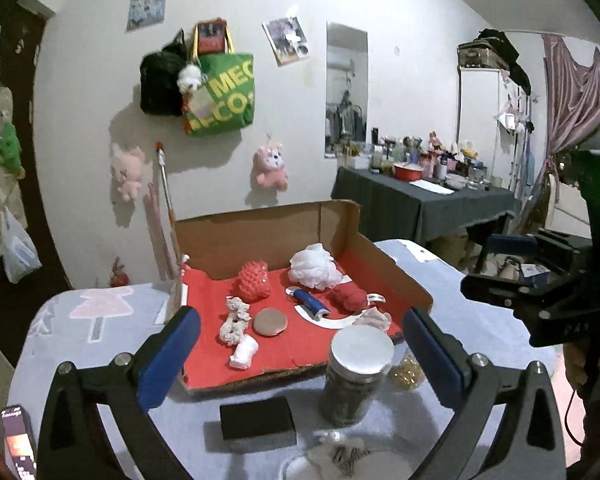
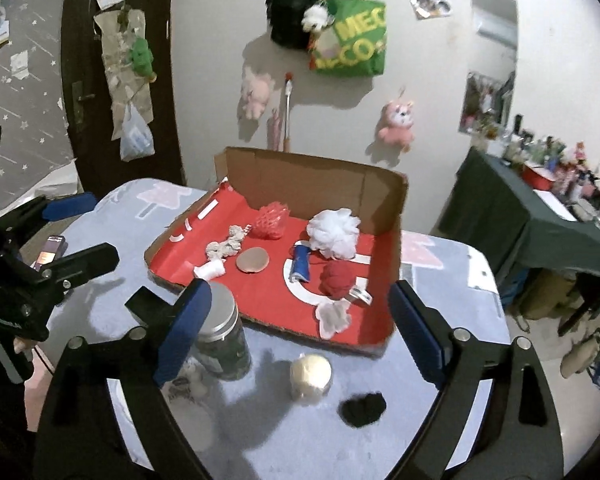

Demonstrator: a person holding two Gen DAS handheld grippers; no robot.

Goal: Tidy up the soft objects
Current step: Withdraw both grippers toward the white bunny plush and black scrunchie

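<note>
A cardboard box (image 1: 396, 268) with a red floor stands on the table; it also shows in the right wrist view (image 2: 396, 240). In it lie a white mesh puff (image 1: 315, 266) (image 2: 334, 227), a red mesh sponge (image 1: 254, 280) (image 2: 271, 220), a red yarn ball (image 1: 348, 298) (image 2: 336, 278), a white rag (image 1: 233, 320) (image 2: 224, 246), a tan round pad (image 1: 270, 321) (image 2: 253, 260) and a blue roll (image 1: 311, 302) (image 2: 301, 266). My left gripper (image 1: 300, 356) is open and empty above the table's near side. My right gripper (image 2: 298, 332) is open and empty, over a pale round puff (image 2: 311, 374) and a black soft lump (image 2: 363, 408).
A glass jar with a metal lid (image 1: 356, 376) (image 2: 222, 336) stands in front of the box. A black block (image 1: 256, 416) lies near it. A phone (image 1: 18, 440) (image 2: 50, 252) lies at the table's left edge. A cluttered dark table (image 1: 420, 196) stands at the back right.
</note>
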